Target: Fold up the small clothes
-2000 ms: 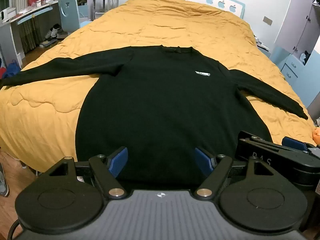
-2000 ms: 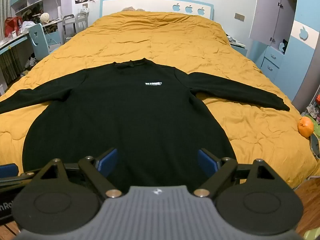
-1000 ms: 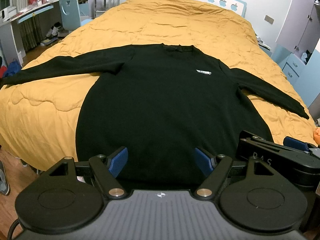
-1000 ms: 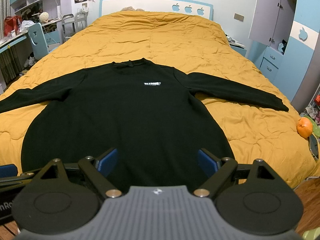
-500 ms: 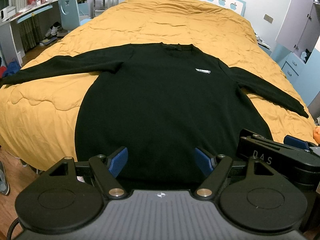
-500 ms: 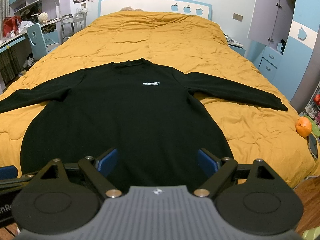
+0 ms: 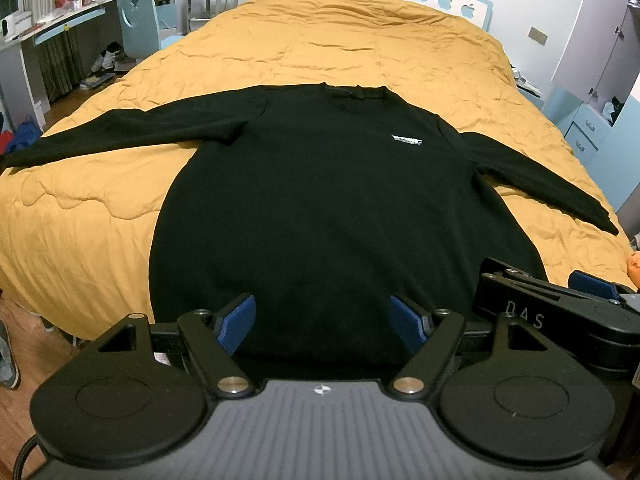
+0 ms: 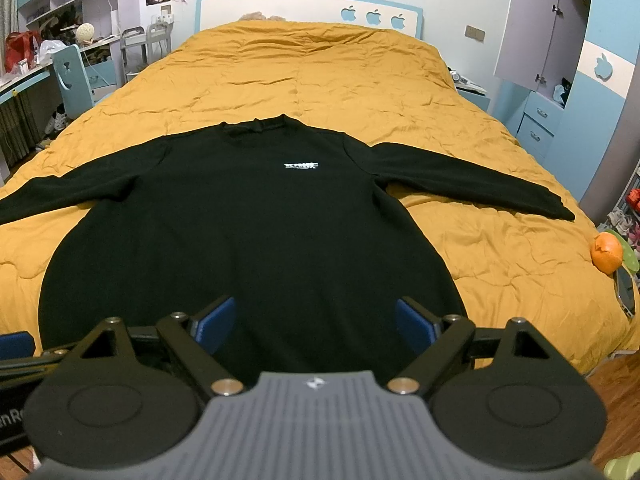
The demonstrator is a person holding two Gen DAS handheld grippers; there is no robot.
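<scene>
A black long-sleeved sweater [image 7: 320,208] with a small white chest logo lies flat, front up, on the orange quilt [image 7: 360,40], both sleeves spread sideways; it also shows in the right wrist view [image 8: 248,232]. Its hem hangs at the bed's near edge. My left gripper [image 7: 325,322] is open and empty, just above the hem. My right gripper [image 8: 312,322] is open and empty, also over the hem, to the right of the left one. The right gripper's body [image 7: 560,312] shows at the lower right of the left wrist view.
The orange quilt [image 8: 320,72] covers the whole bed up to a white headboard [image 8: 308,8]. An orange fruit [image 8: 607,253] sits off the bed's right side. A desk and blue chair [image 7: 136,20] stand left, a wardrobe and drawers [image 8: 560,80] right. Wooden floor [image 7: 24,360] lies below.
Both grippers have crept slightly forward toward the sweater; the view barely shifts. The sweater has not moved and both jaws stay open.
</scene>
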